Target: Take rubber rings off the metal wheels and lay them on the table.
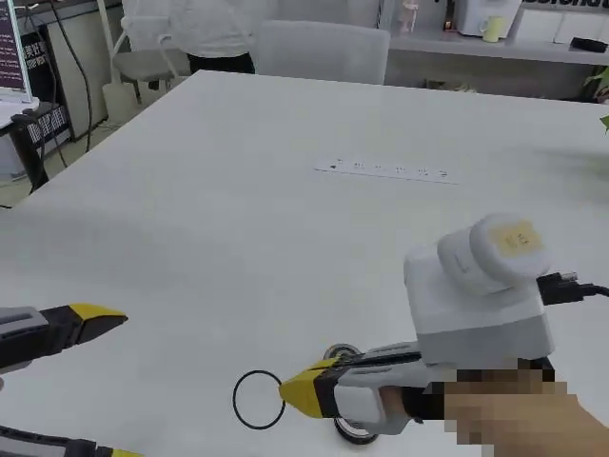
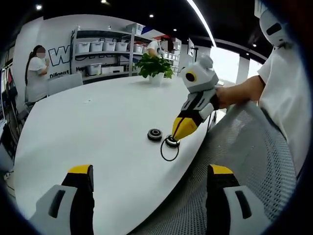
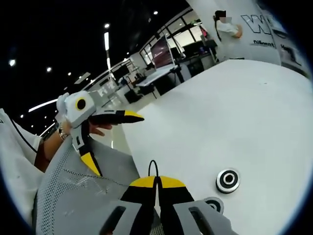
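Black rubber ring (image 1: 259, 373) is off the wheels and pinched by its near edge in the right gripper (image 1: 290, 392). The yellow tips are clamped tight on it, and the loop sticks out left of them, low over the white table (image 1: 285, 209) near its front edge. The left gripper (image 1: 119, 384) sits well off to the left with its jaws spread wide and nothing in them.

The head view mostly hides the two metal wheels behind the right gripper; you just catch one (image 1: 343, 354) above it and one (image 1: 357, 433) below. The left gripper view shows them better: one wheel (image 2: 155, 134) stands clear and the other (image 2: 171, 142) is right under the yellow tip. The right gripper view shows the loop (image 3: 153, 161) poking out between its closed jaws.
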